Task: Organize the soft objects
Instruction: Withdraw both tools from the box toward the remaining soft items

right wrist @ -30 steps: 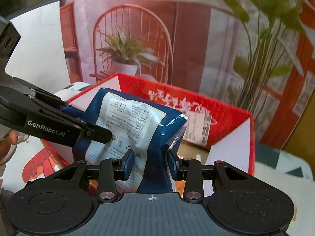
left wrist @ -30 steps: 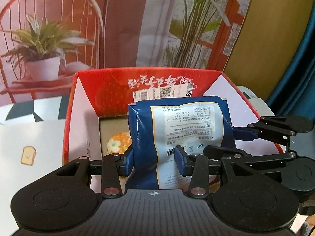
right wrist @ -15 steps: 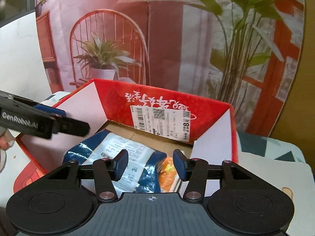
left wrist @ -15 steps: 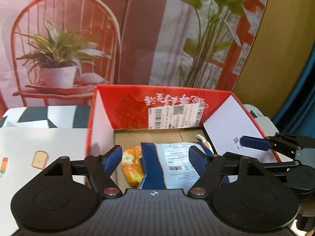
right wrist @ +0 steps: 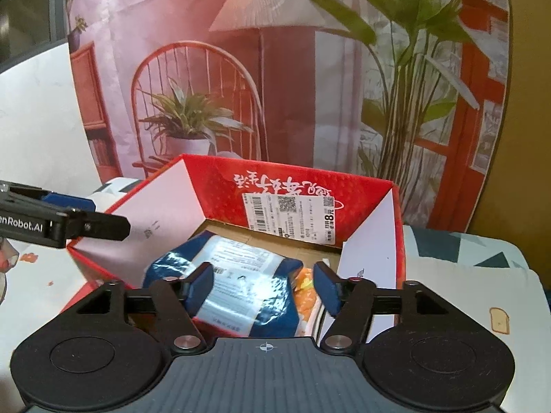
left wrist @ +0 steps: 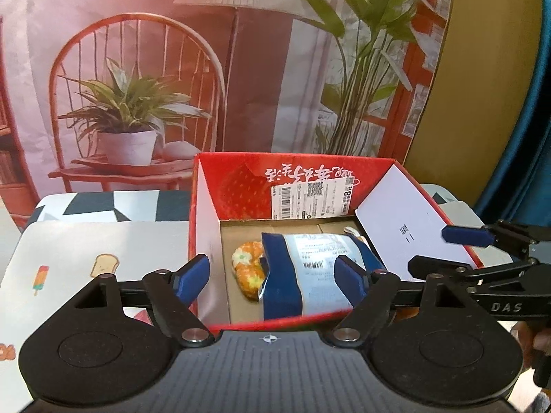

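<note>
A blue snack bag with a white label lies flat inside the red cardboard box, partly over an orange flowered soft item. My left gripper hovers above the box's near edge. Its jaws are opening and nothing is pressed between them. In the right wrist view the same bag and orange item lie below my right gripper, whose jaws are also opening, clear of the bag. Each gripper shows in the other's view: the right gripper and the left gripper.
The box stands on a white tablecloth printed with toast and an ice lolly. A printed backdrop of a chair, plants and a lamp hangs behind. A blue curtain is at the right. A hand holds the right gripper.
Both grippers let go of the blue bag, which dropped from upright into the box and now lies flat. Both have drawn back and up, with jaws wider.
</note>
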`<state>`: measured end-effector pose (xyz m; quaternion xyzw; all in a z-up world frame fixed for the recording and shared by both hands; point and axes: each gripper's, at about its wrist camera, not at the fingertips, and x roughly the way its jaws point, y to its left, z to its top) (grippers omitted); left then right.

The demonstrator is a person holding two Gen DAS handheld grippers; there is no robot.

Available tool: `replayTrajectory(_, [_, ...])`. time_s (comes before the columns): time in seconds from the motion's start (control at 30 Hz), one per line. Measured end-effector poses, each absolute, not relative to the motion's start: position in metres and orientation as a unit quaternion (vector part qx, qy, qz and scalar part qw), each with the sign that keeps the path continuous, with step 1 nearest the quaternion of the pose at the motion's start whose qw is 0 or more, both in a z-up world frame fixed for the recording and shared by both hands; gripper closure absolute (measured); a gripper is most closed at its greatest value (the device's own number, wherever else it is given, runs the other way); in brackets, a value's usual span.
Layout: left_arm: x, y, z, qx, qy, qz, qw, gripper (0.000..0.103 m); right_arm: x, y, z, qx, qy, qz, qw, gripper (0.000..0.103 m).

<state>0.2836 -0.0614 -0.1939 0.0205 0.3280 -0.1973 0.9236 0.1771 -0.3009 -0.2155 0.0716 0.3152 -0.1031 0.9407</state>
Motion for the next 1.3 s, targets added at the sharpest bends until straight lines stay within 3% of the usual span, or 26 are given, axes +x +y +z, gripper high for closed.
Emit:
replayTrajectory(0.13, [0.264,-0.055,-0.194,0.025,0.320,-0.196,0.926,0.000,0.162,-0.293,-0.207,0.072,0.304,-0.103,0.944,0.012])
replayTrajectory(0.27, [0.249,-0.048,-0.197,0.028,0.325,-0.192,0.926,0.000,0.151,-0.284,-0.201,0.065,0.299,-0.115,0.945,0.001])
replayTrajectory(0.7, [0.192,-0.019,-0.214,0.020,0.329,-0.173,0.928,0.000,0.110,-0.253,-0.203,0.086,0.296,-0.108,0.945,0.000])
replayTrajectory(1.3, [0.137,-0.006,-0.262,0.002,0.371,-0.151,0.916,0.000,0.034,-0.228,-0.250,0.074,0.333,-0.142,0.929,0.000])
